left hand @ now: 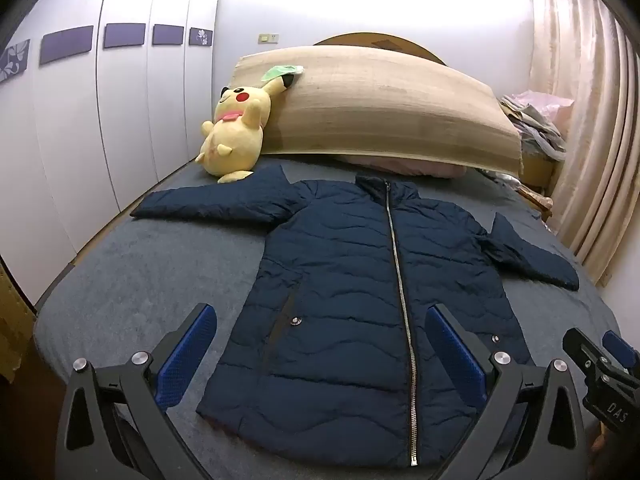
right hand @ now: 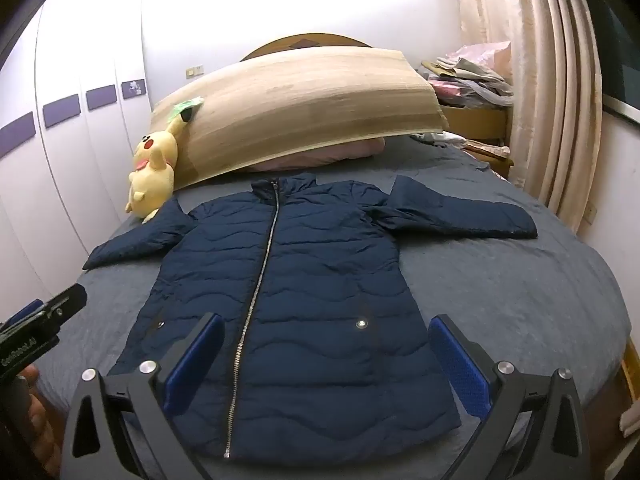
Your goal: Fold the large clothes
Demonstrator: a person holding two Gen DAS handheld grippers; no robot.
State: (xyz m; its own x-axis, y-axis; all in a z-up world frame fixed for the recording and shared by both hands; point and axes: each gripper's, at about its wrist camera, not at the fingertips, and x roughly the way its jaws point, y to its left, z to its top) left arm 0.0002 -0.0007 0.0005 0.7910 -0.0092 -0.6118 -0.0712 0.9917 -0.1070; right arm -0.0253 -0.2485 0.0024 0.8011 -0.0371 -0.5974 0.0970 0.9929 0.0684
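Navy quilted jacket (left hand: 352, 280) laid flat, zipped, centre of grey bed (left hand: 132, 280), collar at far end, hem near, both sleeves spread.

L gripper (left hand: 320, 360) and R gripper (right hand: 326, 364) held above hem, jaws fully apart, nothing gripped.

Step judged: pre-grasp, no fold made yet.

Next judged: sleeve cuffs to be pinched, folded inward across body.

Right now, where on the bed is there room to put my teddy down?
Bare blanket lies between the jacket body and the wardrobe-side edge, below the left sleeve. Another bare patch sits curtain-side, below the right sleeve. The head end is crowded: yellow plush and leaning board.
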